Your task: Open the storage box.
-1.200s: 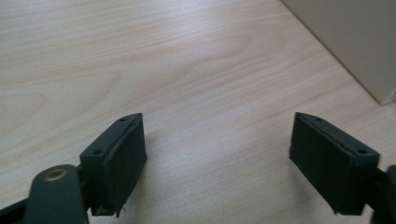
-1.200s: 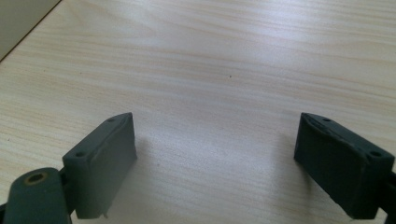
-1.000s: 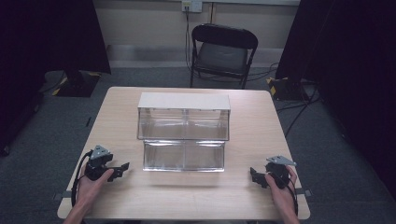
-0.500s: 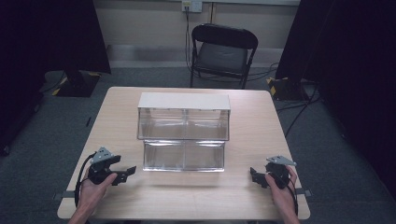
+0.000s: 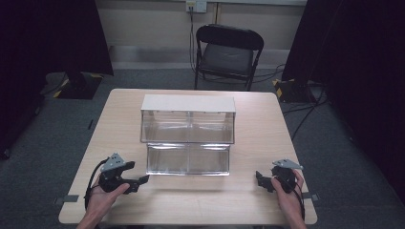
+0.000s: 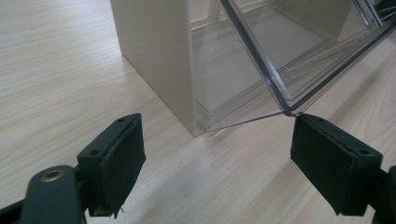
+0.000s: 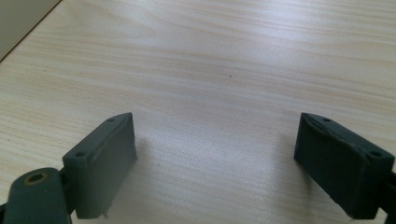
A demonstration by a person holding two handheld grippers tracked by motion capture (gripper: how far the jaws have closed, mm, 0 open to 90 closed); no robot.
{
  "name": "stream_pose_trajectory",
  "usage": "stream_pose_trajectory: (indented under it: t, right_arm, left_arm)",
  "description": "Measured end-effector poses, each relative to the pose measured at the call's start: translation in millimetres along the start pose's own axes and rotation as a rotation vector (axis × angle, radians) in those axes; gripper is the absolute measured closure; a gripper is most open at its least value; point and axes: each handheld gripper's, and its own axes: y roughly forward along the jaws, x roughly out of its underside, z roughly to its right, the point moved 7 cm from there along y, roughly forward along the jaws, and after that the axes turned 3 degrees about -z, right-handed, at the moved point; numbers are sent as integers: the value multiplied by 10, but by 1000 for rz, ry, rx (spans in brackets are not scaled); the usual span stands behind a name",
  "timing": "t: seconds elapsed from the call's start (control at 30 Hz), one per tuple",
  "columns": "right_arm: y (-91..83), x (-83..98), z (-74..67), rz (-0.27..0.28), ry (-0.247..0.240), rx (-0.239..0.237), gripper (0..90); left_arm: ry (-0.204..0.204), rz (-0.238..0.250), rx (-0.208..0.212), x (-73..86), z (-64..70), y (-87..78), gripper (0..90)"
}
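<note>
At the middle of the light wooden table (image 5: pixel 267 138) stands a clear plastic organiser (image 5: pixel 187 136) with two stepped tiers, each split into two bins; its long axis runs across the table from left to right, its beige top panel lies toward the far edge, and its open transparent fronts face the person's side, the lower tier jutting nearer than the upper; in the left gripper view the organiser (image 6: pixel 261 60) shows its beige side wall and the tilted clear front of the lower bin, whose bottom corner comes down just above the right jaw pad.

The left gripper (image 5: pixel 142 180) rests low over the table just beside the organiser's near left corner, held in the person's left hand (image 5: pixel 102 195), its jaws aimed rightward along the near face; in its own view the left gripper (image 6: pixel 217 161) has its jaws spread wide with bare wood between them, gripping nothing.

The right gripper (image 5: pixel 259 179) sits near the table's near right corner, well apart from the organiser, held in the right hand (image 5: pixel 289 198), pointing leftward; in its own view the right gripper (image 7: pixel 215 161) is likewise spread wide over bare tabletop, with nothing between the pads.
</note>
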Motion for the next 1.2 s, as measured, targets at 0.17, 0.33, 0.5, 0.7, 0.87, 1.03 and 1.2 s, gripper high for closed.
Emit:
stream_pose_trajectory:
  t: [0.17,0.33,0.5,0.7,0.87,1.03,1.2]
  right_arm:
    - [0,0,-1,0,1,0,118]
    - [0,0,-1,0,0,0,118]
    - [1,-1,-1,0,0,-1,118]
    - [1,-1,-1,0,0,-1,117]
    - [1,0,-1,0,0,0,118]
    - [1,-1,-1,0,0,-1,118]
    - [1,-1,-1,0,0,-1,117]
  left_arm:
    - [9,6,-6,-23,36,34,169]
    - [21,0,-16,-26,34,77,173]
    - [15,-4,-3,-17,39,118,173]
    - [24,-4,-5,-35,40,149,173]
    - [21,-1,-1,-48,49,168,173]
    - [26,15,1,-64,74,147,162]
    - [14,20,19,-67,88,143,164]
